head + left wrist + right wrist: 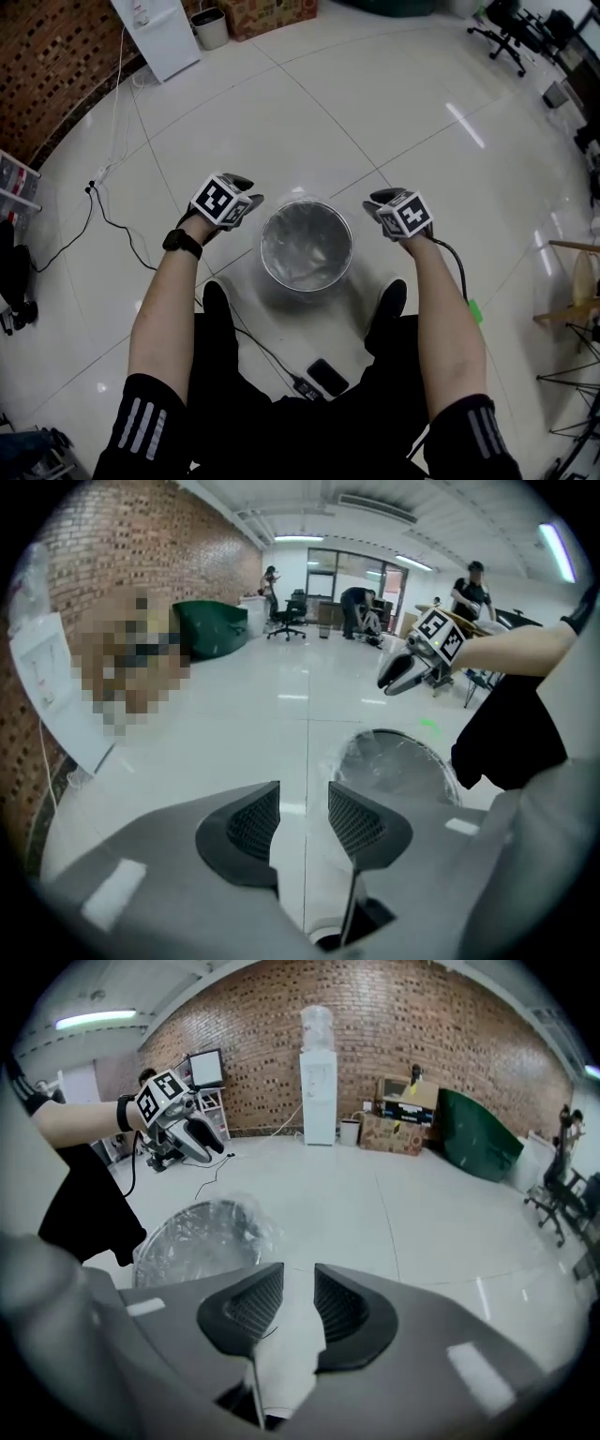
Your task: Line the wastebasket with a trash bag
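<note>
A round wastebasket (307,248) stands on the white tile floor between the person's shoes, with a clear trash bag (298,272) inside it and crinkled plastic over its rim. My left gripper (251,190) hovers just left of the rim and my right gripper (378,202) just right of it, both above the basket and apart from it. In the left gripper view the jaws (304,822) stand open with only floor between them, and the basket (398,766) lies ahead to the right. The right gripper's jaws (298,1302) are also open and empty, with the basket (197,1241) ahead to the left.
A black cable (112,225) runs over the floor on the left. A dark phone-like device (328,375) lies by the person's legs. A water dispenser (155,33) and small bin (211,28) stand at the brick wall, an office chair (506,33) far right, people in the distance (356,607).
</note>
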Demonstrator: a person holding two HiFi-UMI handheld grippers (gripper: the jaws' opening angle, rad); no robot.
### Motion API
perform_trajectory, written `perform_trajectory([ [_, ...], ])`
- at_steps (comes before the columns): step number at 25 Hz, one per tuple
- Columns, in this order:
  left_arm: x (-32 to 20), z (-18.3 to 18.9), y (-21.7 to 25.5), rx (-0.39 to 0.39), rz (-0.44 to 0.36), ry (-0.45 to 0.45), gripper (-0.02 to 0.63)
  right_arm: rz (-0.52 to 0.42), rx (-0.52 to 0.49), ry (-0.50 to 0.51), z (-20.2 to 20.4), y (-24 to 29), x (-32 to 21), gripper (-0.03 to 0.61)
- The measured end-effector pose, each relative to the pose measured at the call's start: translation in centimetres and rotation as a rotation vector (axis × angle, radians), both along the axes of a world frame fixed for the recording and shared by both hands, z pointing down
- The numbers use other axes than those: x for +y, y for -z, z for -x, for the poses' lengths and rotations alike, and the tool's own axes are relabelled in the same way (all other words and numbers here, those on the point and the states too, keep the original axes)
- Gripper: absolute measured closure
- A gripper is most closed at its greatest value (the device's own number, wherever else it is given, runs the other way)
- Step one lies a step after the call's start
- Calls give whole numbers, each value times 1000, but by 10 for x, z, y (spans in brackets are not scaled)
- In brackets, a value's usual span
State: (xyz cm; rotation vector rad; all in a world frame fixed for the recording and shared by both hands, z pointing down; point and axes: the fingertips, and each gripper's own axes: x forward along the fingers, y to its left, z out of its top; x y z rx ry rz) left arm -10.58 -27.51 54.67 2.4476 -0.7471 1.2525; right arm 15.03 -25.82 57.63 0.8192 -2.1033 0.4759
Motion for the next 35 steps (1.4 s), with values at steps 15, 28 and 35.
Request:
perform_trajectory([
  [15,125,-118,-23,-162,-2,-407,352,-260,-305,99,75,160,81,429],
  [28,108,-137,-126,-312,68,-354,293,-332,-280,194,71,178,57,394],
  [35,89,-136,-163,-371,106,-350,293,-431,-392,194,75,226,61,394],
])
